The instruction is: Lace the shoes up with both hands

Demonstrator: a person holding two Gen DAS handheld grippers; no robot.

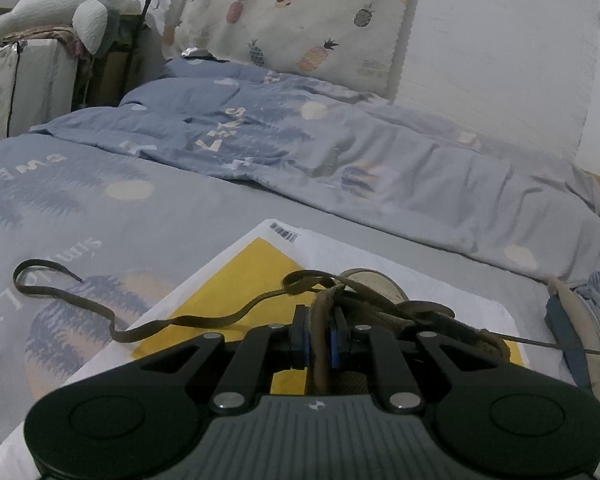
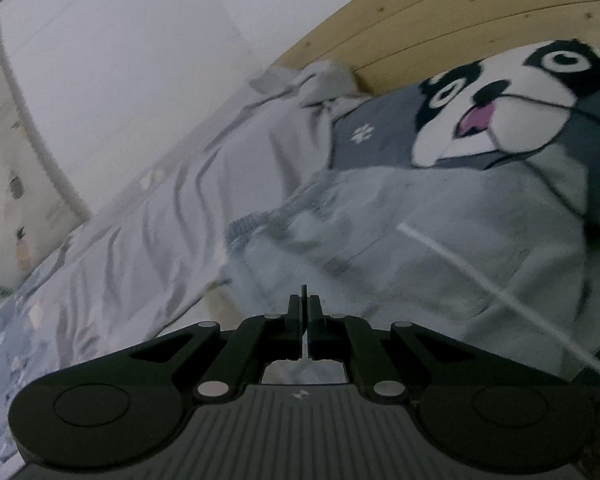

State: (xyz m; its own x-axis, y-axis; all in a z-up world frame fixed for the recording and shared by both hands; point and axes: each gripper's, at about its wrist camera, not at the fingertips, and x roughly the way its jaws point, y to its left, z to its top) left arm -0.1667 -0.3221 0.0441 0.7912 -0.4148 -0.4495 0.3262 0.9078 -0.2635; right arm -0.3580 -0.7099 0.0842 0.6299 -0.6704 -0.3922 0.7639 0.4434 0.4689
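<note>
A brown shoe [image 1: 436,318] lies on a white and yellow mailer bag [image 1: 256,268] on the bed. My left gripper [image 1: 320,338] is shut on a brown upright edge of the shoe, its blue-lined pads pressing from both sides. One loose brown lace [image 1: 204,322] snakes off to the left over the sheet. A second lace strand [image 1: 540,345] runs taut and straight toward the right edge. In the right wrist view my right gripper [image 2: 304,312] is shut, with a thin dark lace tip [image 2: 303,291] sticking out between its pads. The shoe is out of sight there.
A folded blue-grey quilt [image 1: 340,152] and a pineapple-print cloth [image 1: 300,12] lie behind the shoe. Ahead of the right gripper are rumpled grey clothes [image 2: 380,232], a dog-face pillow [image 2: 500,100], a white cord [image 2: 480,280] and a wooden headboard [image 2: 460,12].
</note>
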